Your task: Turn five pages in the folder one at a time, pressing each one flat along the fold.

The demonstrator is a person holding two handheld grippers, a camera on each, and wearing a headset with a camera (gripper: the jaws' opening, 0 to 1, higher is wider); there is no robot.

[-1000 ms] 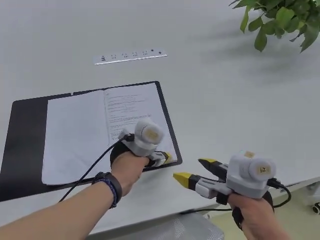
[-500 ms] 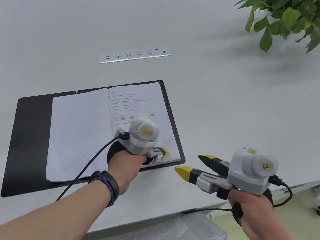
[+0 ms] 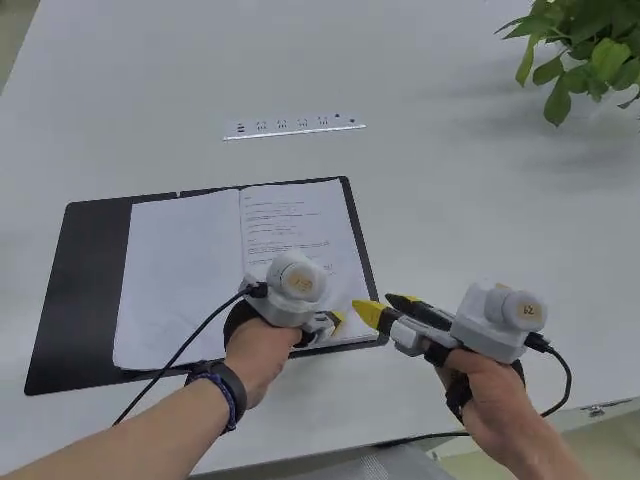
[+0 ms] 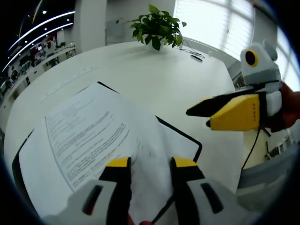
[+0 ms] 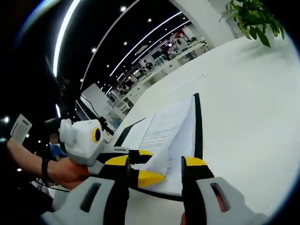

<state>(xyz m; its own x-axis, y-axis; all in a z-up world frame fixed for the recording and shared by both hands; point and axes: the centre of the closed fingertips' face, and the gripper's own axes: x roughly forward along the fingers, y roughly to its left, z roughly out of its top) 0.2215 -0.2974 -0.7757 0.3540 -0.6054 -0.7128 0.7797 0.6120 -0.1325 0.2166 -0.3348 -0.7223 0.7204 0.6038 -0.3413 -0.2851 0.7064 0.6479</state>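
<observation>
The folder (image 3: 90,290) lay open on the desk (image 3: 480,200). The left gripper (image 4: 147,164), jaws apart, straddled the right page (image 3: 300,235) at its lifted corner. The right gripper (image 3: 378,304), jaws open, should pinch one sheet only.

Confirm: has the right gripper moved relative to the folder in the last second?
Yes. The right gripper moved left toward the folder, and its tips are now at the folder's near right corner.
</observation>
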